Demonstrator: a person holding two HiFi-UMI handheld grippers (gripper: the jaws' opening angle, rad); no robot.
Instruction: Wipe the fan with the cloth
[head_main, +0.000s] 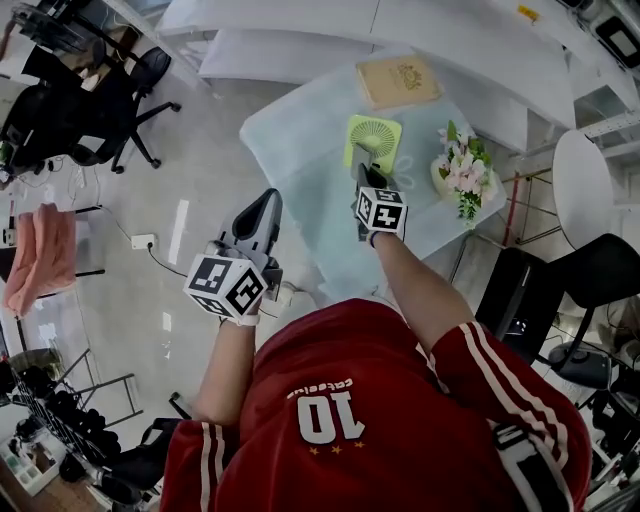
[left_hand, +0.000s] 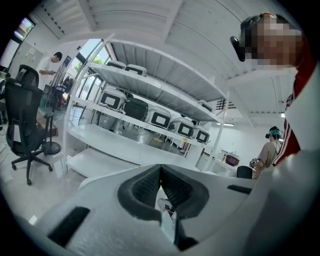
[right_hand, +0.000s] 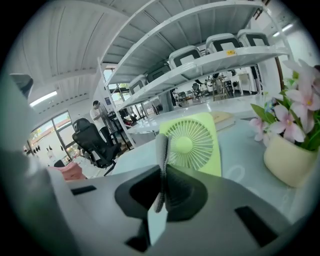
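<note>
Both arms reach forward. The right gripper (head_main: 364, 190) stretches out over the desk (head_main: 300, 150), its jaws clamped on a thin grey cloth (right_hand: 161, 150). The green fan (head_main: 373, 140) sits at its 12 o'clock (just beyond the jaws). The left gripper (head_main: 266, 205), at 8 o'clock, hangs off the desk's edge, jaws together on nothing.

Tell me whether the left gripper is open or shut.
Shut. In its own view the left gripper shows its two dark pads pressed together, with nothing between them.
</note>
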